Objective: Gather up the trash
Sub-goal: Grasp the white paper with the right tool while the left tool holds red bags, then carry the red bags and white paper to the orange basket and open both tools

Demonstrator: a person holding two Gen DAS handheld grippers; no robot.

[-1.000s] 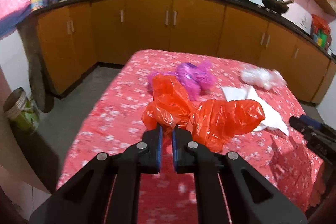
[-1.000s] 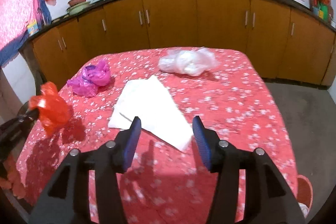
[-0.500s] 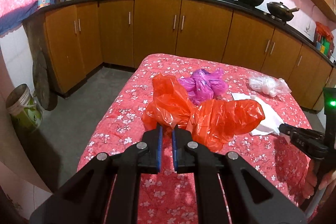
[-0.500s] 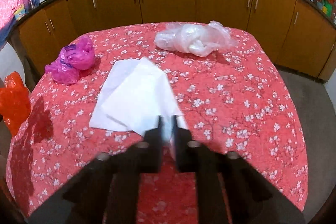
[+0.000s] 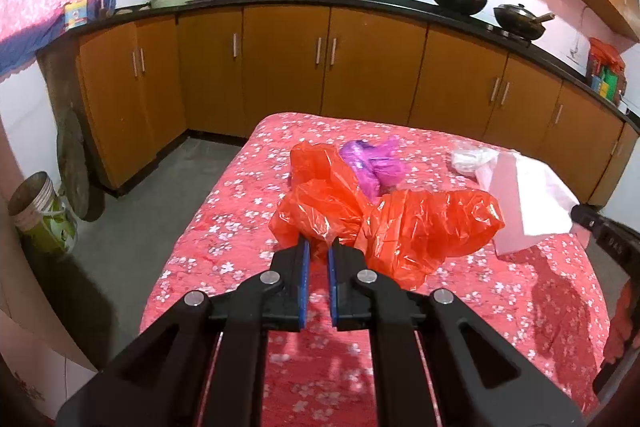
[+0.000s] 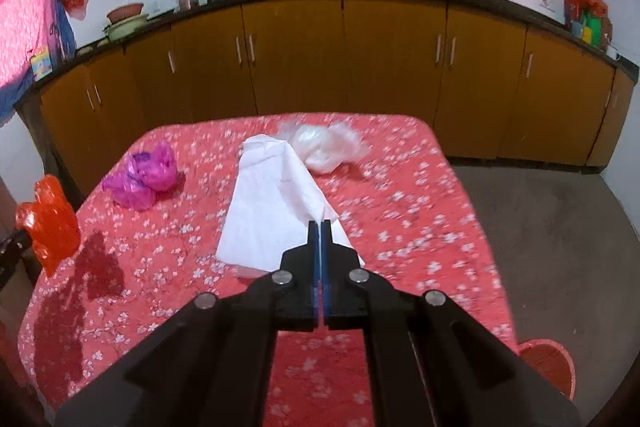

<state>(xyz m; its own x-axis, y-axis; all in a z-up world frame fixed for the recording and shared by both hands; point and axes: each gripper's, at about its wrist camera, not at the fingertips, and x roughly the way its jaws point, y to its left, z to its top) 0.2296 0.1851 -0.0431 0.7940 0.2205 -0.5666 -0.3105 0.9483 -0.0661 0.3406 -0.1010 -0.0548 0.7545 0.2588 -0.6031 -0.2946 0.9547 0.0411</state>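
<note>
Gripping state, right: jaws of the right gripper (image 6: 321, 227) are closed flat on the near corner of the white paper sheet (image 6: 272, 211); a second ago they were spread above it, so the pinch is only just made.
Gripping state, left: left gripper (image 5: 317, 247) is clamped on a gathered neck of the orange plastic bag (image 5: 400, 223), unchanged over the last second.
Change, paper: sheet is now peaked up from the table toward the jaws instead of lying flat; its far end is judged to be on the cloth, not confirmed.
Meaning for task: second trash item is judged secured; two loose items are left to collect.
Remaining trash: purple plastic bag (image 6: 142, 179) is seen at left, clear plastic bag (image 6: 326, 147) at the far side, just behind the sheet; both are lying on the table.
Materials: orange bag is thin, glossy, crinkled, puffed in two lobes; paper is matte, soft, creased; clear bag is a filmy, crumpled lump.
Surface: red floral tablecloth (image 6: 420, 227) is soft, quilt-like; darker patches are seen at its left.
Surroundings: brown cabinets (image 6: 360, 59) are seen behind.
</note>
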